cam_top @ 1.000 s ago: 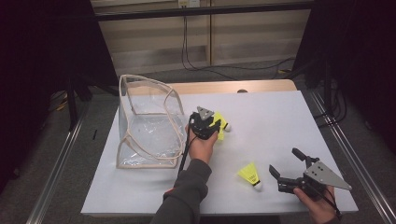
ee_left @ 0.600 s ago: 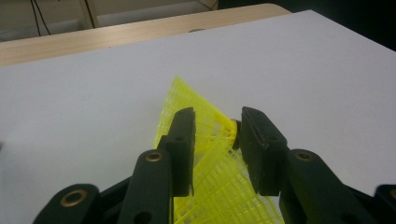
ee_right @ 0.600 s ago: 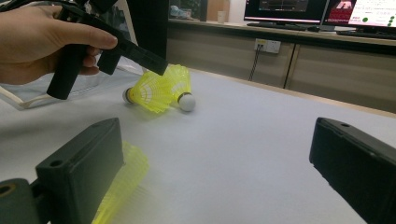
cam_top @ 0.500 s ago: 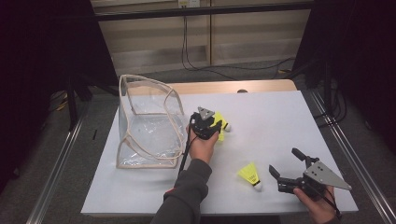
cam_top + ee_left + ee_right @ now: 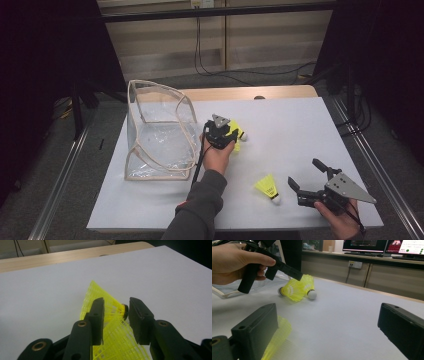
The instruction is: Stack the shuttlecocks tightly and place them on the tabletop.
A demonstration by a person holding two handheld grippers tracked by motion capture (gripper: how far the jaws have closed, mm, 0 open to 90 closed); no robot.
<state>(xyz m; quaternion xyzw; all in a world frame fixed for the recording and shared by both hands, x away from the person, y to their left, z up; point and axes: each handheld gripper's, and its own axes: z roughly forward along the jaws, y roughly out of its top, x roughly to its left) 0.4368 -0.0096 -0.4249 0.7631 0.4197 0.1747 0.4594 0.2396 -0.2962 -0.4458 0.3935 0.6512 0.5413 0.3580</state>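
Observation:
Two yellow shuttlecocks (image 5: 240, 135) lie together on the white table (image 5: 300, 125). My left gripper (image 5: 232, 136) is over them. In the left gripper view its jaws (image 5: 113, 302) stand apart on either side of one shuttlecock's skirt (image 5: 100, 293), whose dark-rimmed cork end sits close to the right jaw. The second skirt (image 5: 120, 340) lies lower between the jaws. I see no pad pressing, and both shuttlecocks (image 5: 294, 290) rest on the table. A third shuttlecock (image 5: 267, 187) lies just left of my right gripper (image 5: 303, 172), which is open wide and empty; its skirt (image 5: 277, 340) shows beside the left jaw.
A clear plastic bag with beige trim (image 5: 155, 135) stands open on the table's left part, right beside the left hand. The table's front edge runs close under the right gripper. Dark frame posts and cables stand beyond the table.

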